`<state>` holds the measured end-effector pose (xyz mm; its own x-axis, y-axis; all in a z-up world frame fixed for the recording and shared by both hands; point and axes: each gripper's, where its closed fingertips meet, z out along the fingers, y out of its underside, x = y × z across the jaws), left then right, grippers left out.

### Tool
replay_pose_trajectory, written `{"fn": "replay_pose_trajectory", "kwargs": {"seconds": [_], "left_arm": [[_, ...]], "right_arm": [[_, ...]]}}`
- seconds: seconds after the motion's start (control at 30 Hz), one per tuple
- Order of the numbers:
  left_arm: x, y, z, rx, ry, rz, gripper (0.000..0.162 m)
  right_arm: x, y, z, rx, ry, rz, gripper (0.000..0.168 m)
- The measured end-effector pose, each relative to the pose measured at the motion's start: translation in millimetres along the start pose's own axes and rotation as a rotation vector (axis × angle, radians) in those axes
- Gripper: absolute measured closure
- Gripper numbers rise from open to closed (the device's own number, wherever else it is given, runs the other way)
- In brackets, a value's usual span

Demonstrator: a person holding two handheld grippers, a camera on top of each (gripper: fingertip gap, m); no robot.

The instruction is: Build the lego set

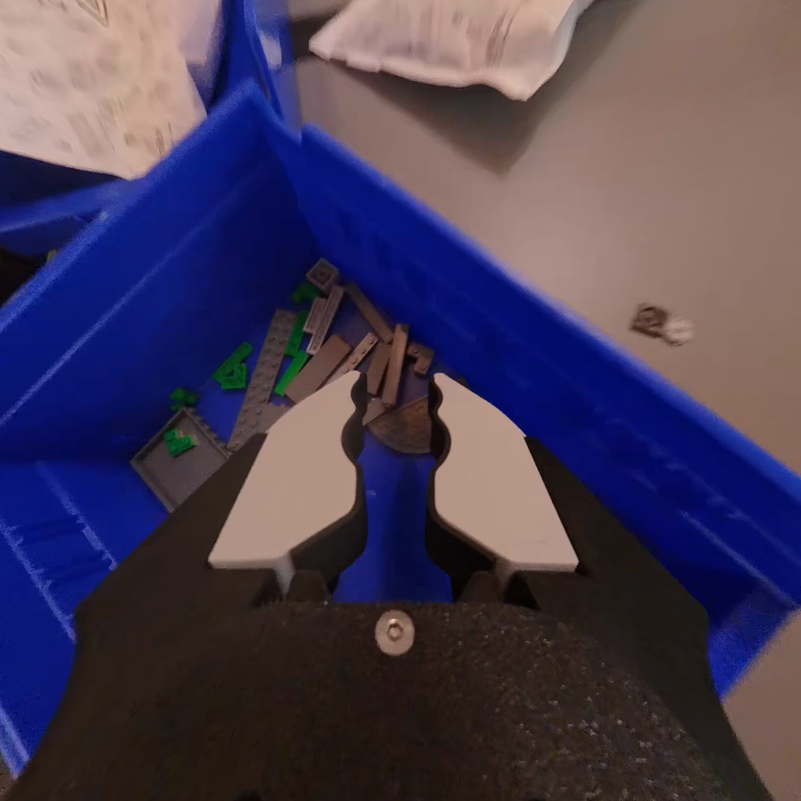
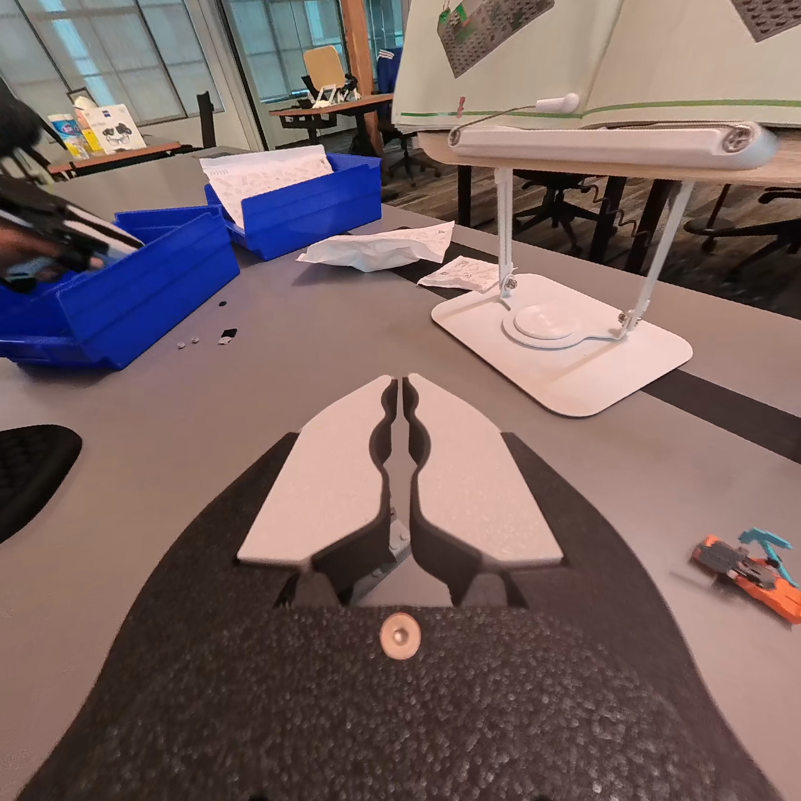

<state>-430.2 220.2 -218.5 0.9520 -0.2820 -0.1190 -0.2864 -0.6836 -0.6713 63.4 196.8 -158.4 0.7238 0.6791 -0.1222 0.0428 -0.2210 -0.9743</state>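
Observation:
My left gripper (image 1: 398,381) is open and empty, reaching down into a blue bin (image 1: 477,303). Its tips hang just above a heap of grey plates and tiles (image 1: 329,364), right over a grey rounded piece (image 1: 403,427). Green pieces (image 1: 234,368) and a grey square plate (image 1: 182,468) lie to the left. In the right wrist view the same bin (image 2: 130,294) sits at the far left with the left gripper (image 2: 65,242) in it. My right gripper (image 2: 401,379) is shut, low over the grey table. A small grey studded piece (image 2: 398,544) shows through the gap near the finger bases; whether it is gripped is unclear.
A second blue bin (image 2: 303,208) holds a paper bag. Crumpled bags (image 2: 377,251) lie behind. A white stand (image 2: 563,346) carries the instruction booklet (image 2: 607,56). An orange and teal lego model (image 2: 754,572) lies at right. Small loose pieces (image 2: 225,336) sit by the bin. About 50 centimeters separates my left fingertips from my right. From my left tips it is roughly 6 centimeters to the grey rounded piece (image 1: 403,427); from my right, 50 centimeters. From the left gripper's tips to the grey square plate (image 1: 182,468) is close to 15 centimeters.

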Motion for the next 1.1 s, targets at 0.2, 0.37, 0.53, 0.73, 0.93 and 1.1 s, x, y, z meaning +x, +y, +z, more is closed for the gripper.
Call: {"fn": "replay_pose_trajectory", "kwargs": {"seconds": [0.2, 0.37, 0.53, 0.73, 0.93, 1.1], "left_arm": [[-8.6, 34.1, 38.3, -0.179, 0.027, 0.017, 0.138], [-12.7, 33.8, 42.5, -0.157, 0.003, 0.06, 0.153], [-16.3, 3.0, 0.4, -0.056, -0.059, 0.124, 0.154], [-6.9, -35.8, -65.3, 0.033, -0.076, 0.237, 0.154], [61.2, -48.4, -104.7, 0.075, 0.113, 0.35, 0.154], [157.4, -28.8, -96.7, 0.083, 0.315, 0.487, 0.154]], "right_arm": [[-0.5, 0.0, -2.8, -0.001, -0.005, -0.01, 0.167], [2.9, 5.3, -2.9, -0.007, -0.019, 0.025, 0.167], [2.9, 4.8, -5.1, -0.005, -0.021, 0.02, 0.167], [-2.6, 3.6, -5.4, -0.004, -0.036, 0.01, 0.167], [-20.2, -4.9, -5.2, 0.011, -0.082, -0.029, 0.166], [-86.1, -14.3, 1.0, -0.031, -0.289, -0.186, 0.159]]}}
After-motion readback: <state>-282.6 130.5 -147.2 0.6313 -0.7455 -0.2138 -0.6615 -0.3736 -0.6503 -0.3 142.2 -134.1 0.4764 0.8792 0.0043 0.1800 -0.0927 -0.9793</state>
